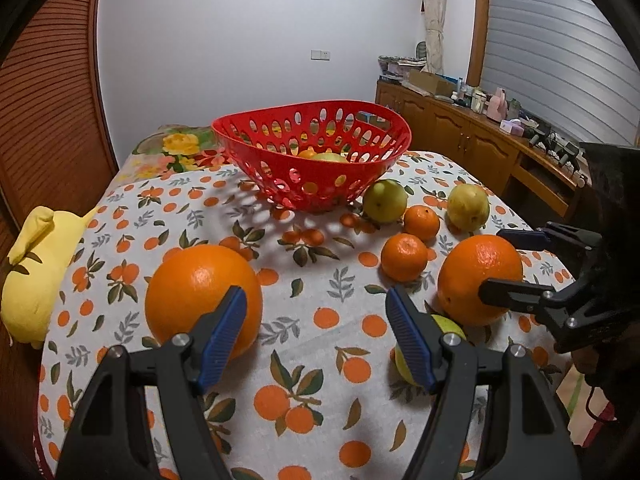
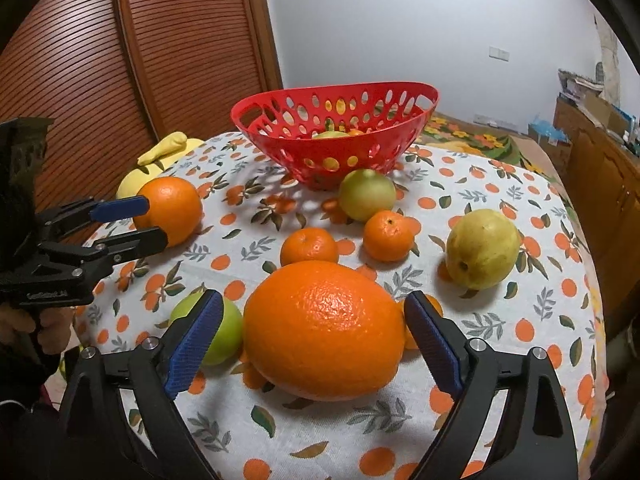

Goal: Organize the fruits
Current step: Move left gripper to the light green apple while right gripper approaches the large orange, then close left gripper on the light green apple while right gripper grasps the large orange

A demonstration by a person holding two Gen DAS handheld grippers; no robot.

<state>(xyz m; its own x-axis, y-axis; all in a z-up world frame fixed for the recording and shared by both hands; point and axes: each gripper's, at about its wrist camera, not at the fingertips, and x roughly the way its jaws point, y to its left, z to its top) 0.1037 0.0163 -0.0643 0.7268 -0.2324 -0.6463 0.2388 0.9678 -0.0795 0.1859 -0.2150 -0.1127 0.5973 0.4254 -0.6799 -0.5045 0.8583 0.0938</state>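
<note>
A red perforated basket (image 1: pixel 224 130) (image 2: pixel 240 114) stands at the far side of the table with a green and an orange fruit inside. My right gripper (image 2: pixel 316 322) (image 1: pixel 502 266) is open and straddles a large orange (image 2: pixel 324 328) (image 1: pixel 476 276) on the cloth; small gaps show at both pads. My left gripper (image 1: pixel 316 336) (image 2: pixel 154 222) is open over bare cloth, and a second large orange (image 1: pixel 196 292) (image 2: pixel 172 208) sits just outside its left finger. A small green fruit (image 1: pixel 450 326) (image 2: pixel 228 332) lies between the two grippers.
Between the oranges and the basket lie two mandarins (image 2: pixel 308 246) (image 2: pixel 386 236), a green pear (image 2: pixel 366 194) and a yellow pear (image 2: pixel 482 248). A yellow cloth bundle (image 1: pixel 36 272) hangs at the left table edge. A wooden sideboard (image 1: pixel 460 132) runs along the right wall.
</note>
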